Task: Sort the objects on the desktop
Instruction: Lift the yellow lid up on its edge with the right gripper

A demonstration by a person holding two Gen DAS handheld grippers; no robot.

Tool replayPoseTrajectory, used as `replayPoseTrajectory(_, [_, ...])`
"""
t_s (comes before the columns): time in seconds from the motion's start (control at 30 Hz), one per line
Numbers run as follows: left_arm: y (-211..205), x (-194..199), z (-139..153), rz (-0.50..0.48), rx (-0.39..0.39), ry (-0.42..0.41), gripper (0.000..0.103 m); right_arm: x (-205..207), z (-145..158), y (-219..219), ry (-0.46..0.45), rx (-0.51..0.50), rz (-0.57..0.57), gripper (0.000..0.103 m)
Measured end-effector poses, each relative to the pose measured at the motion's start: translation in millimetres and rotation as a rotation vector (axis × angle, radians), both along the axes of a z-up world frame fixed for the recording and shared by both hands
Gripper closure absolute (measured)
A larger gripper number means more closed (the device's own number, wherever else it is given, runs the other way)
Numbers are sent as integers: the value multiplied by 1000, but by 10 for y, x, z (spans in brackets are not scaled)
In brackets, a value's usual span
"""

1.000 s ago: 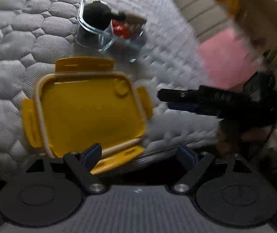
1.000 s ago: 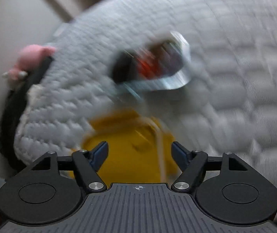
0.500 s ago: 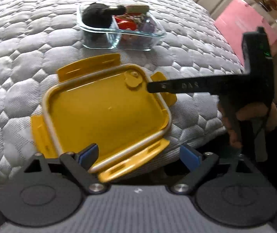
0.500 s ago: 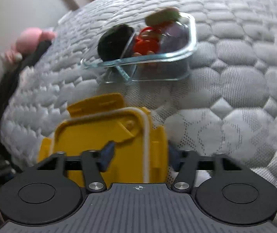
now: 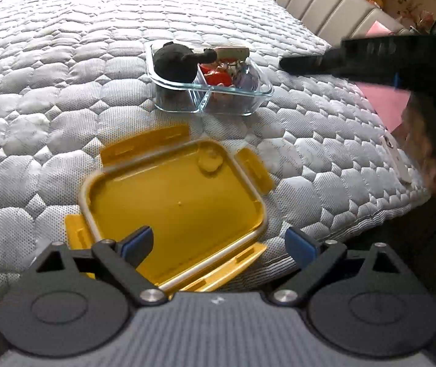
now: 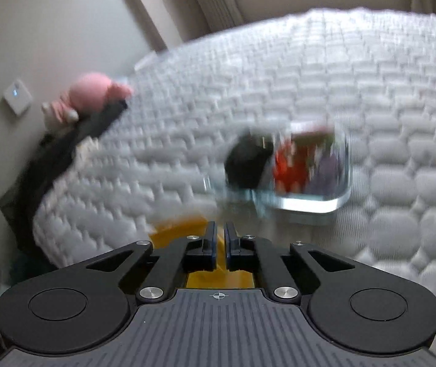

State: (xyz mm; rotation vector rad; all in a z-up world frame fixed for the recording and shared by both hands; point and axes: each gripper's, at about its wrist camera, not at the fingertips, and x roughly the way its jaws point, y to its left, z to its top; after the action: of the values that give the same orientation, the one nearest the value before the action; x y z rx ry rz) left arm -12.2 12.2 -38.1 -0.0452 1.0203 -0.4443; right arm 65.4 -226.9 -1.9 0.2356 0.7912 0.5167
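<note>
Glass container (image 5: 208, 91), already loaded with the black plush and small bits, sits on the bed (image 5: 49, 76); yellow lid (image 5: 175, 205) lies beside it, nearer me. My right gripper (image 6: 219, 244) has just closed its fingers to a narrow gap, empty, and lifted off the lid. Left gripper (image 5: 218, 243) stays wide over the lid. Lid-on looks next.

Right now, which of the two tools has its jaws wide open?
The left tool, hovering over the yellow lid with its blue-padded jaws spread wide. The right tool has its jaws nearly together, only a narrow slit between them.
</note>
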Motion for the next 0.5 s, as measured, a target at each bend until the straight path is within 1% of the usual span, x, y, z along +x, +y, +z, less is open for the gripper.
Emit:
replayPoseTrajectory(0.03, [-24, -6, 9, -2, 12, -5, 9, 13, 59, 0, -16, -12, 6, 97])
replayPoseTrajectory(0.07, [-53, -17, 13, -6, 27, -13, 9, 31, 71, -7, -13, -30, 17, 95])
replayPoseTrajectory(0.1, [-84, -30, 18, -13, 41, -22, 9, 49, 73, -16, -6, -49, 29, 90])
replayPoseTrajectory(0.13, [-116, -42, 24, -21, 56, -31, 9, 58, 3, -43, 19, -49, 44, 79])
replayPoseTrajectory(0.17, [-146, -55, 28, -34, 65, -36, 9, 64, -84, -73, 49, -45, 60, 40])
replayPoseTrajectory(0.2, [-162, -64, 26, -46, 68, -36, 9, 70, -170, -103, 78, -41, 76, 4])
replayPoseTrajectory(0.23, [-175, -71, 22, -58, 70, -35, 9, 37, -280, -149, 99, -17, 73, 0])
replayPoseTrajectory(0.27, [-182, -72, 15, -65, 74, -32, 9, -6, -395, -200, 119, 10, 66, 1])
replayPoseTrajectory(0.33, [-185, -54, -1, -67, 86, -25, 9, -71, -639, -300, 218, 54, 42, 1])
replayPoseTrajectory(0.5, [-173, 18, -48, -48, 74, 1, 8, -149, -1146, -460, 451, 275, -18, 1])
